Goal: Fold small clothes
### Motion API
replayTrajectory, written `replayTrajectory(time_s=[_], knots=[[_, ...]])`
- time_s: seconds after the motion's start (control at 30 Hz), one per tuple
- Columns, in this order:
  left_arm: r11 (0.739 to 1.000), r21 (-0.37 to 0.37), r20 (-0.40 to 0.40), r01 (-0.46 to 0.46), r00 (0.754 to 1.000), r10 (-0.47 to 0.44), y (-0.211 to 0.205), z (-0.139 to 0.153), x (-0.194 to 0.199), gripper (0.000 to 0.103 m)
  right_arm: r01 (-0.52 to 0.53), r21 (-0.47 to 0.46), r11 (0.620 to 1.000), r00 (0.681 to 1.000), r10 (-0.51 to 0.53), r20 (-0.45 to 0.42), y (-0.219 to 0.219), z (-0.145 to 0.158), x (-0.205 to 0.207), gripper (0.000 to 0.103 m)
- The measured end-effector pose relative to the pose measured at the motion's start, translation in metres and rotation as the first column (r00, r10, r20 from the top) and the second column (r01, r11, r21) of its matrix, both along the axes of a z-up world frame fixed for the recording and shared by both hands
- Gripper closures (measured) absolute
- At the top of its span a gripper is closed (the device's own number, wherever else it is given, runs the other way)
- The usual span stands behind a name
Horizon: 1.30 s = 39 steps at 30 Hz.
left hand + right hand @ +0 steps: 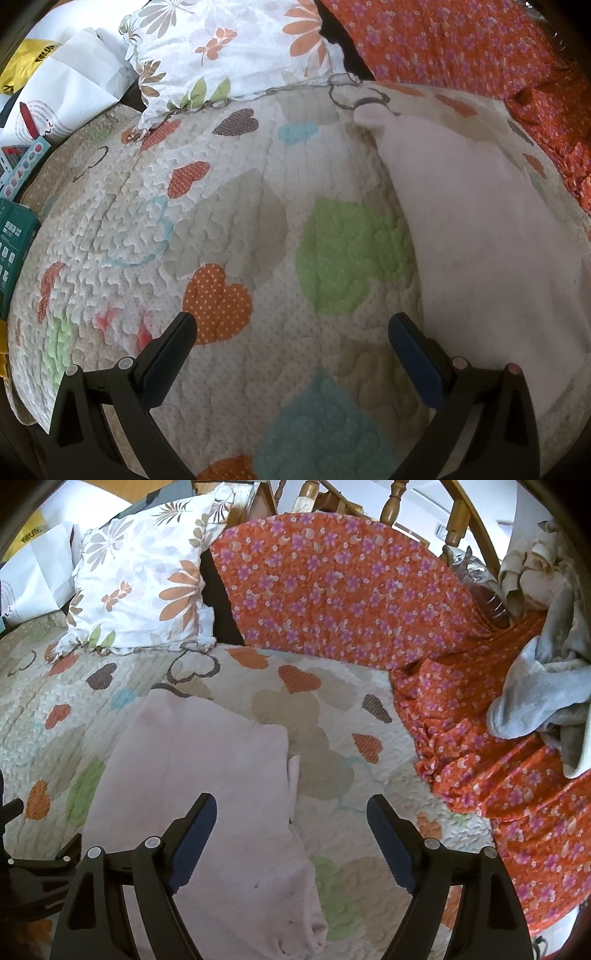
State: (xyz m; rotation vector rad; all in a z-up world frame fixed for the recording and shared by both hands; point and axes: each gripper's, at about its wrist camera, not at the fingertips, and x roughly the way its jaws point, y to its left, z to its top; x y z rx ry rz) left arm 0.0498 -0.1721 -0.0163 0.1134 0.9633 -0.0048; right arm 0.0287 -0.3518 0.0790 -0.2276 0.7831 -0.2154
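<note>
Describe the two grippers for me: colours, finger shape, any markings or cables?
Both match. The left gripper and right gripper have matte black, angular linkage frames with triangular cut-outs and pale round pivot caps. Each carries two flat, tapering fingers faced with dark blue pads, ridged along the edge in the right view. No cables, labels or sleeves are visible.

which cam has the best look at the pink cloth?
Right wrist. The pink cloth lies near the middle of that view on the heart quilt, with its far edge, right edge and a flap showing. Left wrist catches it only along the right side, stretched by the fisheye, its outline harder to read.
</note>
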Motion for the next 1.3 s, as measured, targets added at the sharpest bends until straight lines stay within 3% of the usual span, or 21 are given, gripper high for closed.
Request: replayTrajectory(time_s=[0.83, 0.9, 0.97, 1.1, 1.17, 1.3], knots=[[1.000, -0.002, -0.054, 0.013, 0.998, -0.013, -0.001, -0.011, 0.002, 0.000, -0.019, -0.007, 1.000, 0.998, 0.018, -0.057, 0.005, -0.012, 0.007, 0.014], [1.000, -0.003, -0.075, 0.018, 0.997, -0.018, -0.002, -0.016, 0.004, 0.000, -0.021, 0.030, 0.999, 0.995, 0.023, -0.092, 0.001, -0.019, 0.012, 0.011], [1.000, -0.008, -0.077, 0.017, 0.997, -0.017, -0.001, -0.016, 0.004, 0.000, 0.007, 0.100, 0.995, 0.983, 0.011, -0.181, -0.010, -0.035, 0.022, 0.011], [0.999, 0.009, -0.072, 0.034, 0.997, -0.033, -0.004, -0.016, 0.004, 0.000, 0.096, 0.211, 0.973, 0.934, -0.015, -0.356, -0.036, -0.075, 0.037, 0.011], [0.998, 0.024, -0.063, 0.052, 0.997, -0.051, -0.007, -0.017, 0.005, 0.000, 0.128, 0.283, 0.950, 0.922, -0.009, -0.387, -0.047, -0.085, 0.037, 0.007], [0.995, 0.072, -0.030, 0.075, 0.997, -0.073, -0.014, -0.016, 0.006, 0.000, 0.144, 0.323, 0.935, 0.919, -0.006, -0.393, -0.054, -0.088, 0.034, 0.005]])
